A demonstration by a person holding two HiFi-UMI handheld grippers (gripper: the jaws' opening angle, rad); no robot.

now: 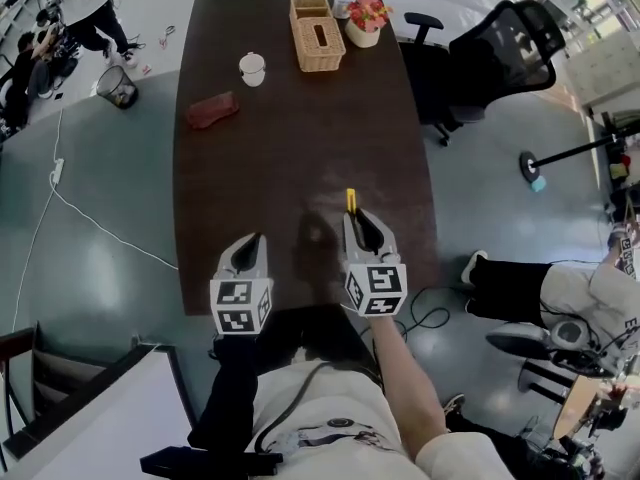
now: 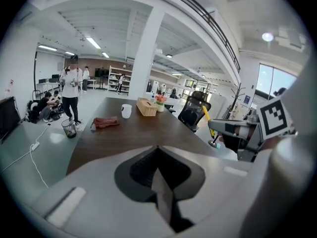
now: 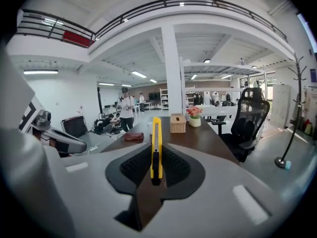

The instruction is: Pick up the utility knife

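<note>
The yellow utility knife [image 1: 351, 201] is clamped between the jaws of my right gripper [image 1: 358, 218] and lifted above the near end of the dark brown table [image 1: 300, 158]. In the right gripper view the knife [image 3: 156, 148] stands on edge between the black pads, its tip sticking out past the fingertips. My left gripper [image 1: 255, 240] hangs beside it to the left, jaws shut with nothing between them. From the left gripper view, those jaws [image 2: 157, 150] meet in the middle, and the knife [image 2: 206, 117] shows at the right, sticking out of the other gripper.
At the table's far end stand a wicker tissue box [image 1: 317, 35], a white cup [image 1: 252, 69], a flower pot [image 1: 365, 20] and a reddish pouch [image 1: 211, 110]. A black office chair [image 1: 500, 58] stands to the right. A wire wastebasket [image 1: 118, 86] and people are on the floor at the left.
</note>
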